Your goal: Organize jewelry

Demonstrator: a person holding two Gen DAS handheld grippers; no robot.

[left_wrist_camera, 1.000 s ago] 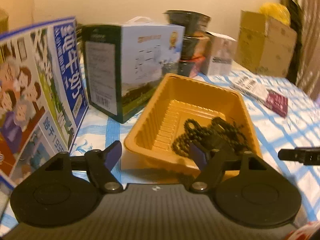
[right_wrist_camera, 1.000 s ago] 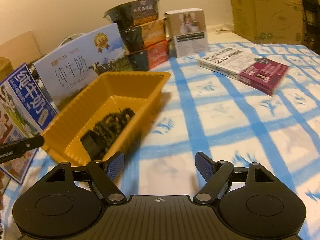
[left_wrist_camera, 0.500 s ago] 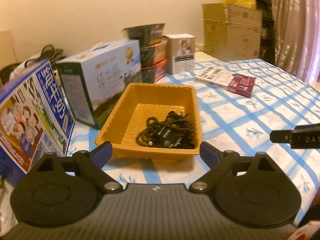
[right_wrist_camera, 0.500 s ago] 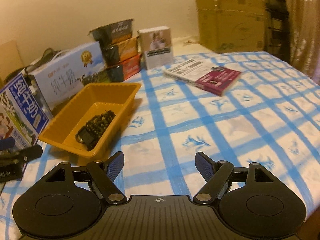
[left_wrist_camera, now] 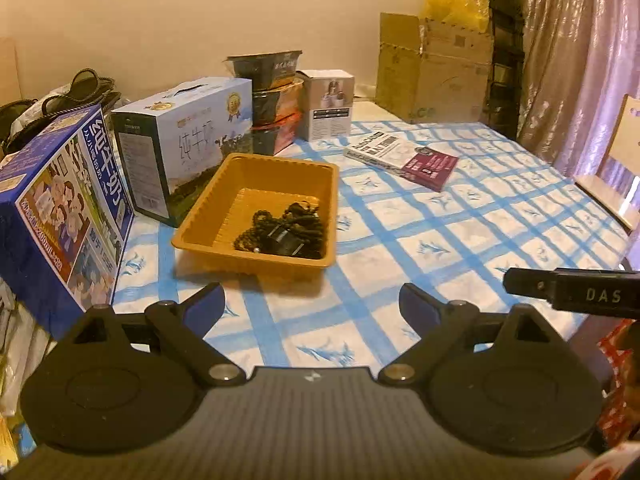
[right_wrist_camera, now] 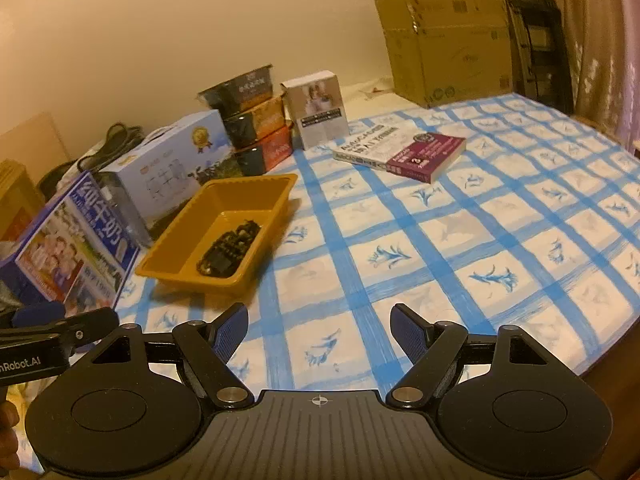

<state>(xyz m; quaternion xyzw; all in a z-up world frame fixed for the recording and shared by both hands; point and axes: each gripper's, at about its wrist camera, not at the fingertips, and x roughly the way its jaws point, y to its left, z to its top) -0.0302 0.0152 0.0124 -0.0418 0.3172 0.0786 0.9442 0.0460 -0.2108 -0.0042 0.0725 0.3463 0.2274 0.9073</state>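
While the dark bead jewelry (left_wrist_camera: 286,232) is lying heaped in the near right corner of the orange tray (left_wrist_camera: 200,220), both claws are hanging back from it with nothing between their pads. Tray is sitting on the blue-checked tablecloth (left_wrist_camera: 440,240), its long axis running away from the grippers toward the milk cartons (left_wrist_camera: 188,140) and stacked bowls (left_wrist_camera: 268,100) at the wall. Left gripper (left_wrist_camera: 312,312) is spread wide and empty, pointing almost straight at the tray, heap lying ahead and slightly left of its centre. Right gripper (right_wrist_camera: 319,330) is released too, jaws parted and empty, tray lying ahead and well off to its left. Judging by that, left hand is the nearer and better lined up for any reach into the tray. Left view is showing the beads as looped strands with a small dark block among them; right view is giving only a dark clump (right_wrist_camera: 228,248). Right view is showing more of the book (right_wrist_camera: 404,152) and cardboard box (right_wrist_camera: 448,44), plus the left tool's side at its edge
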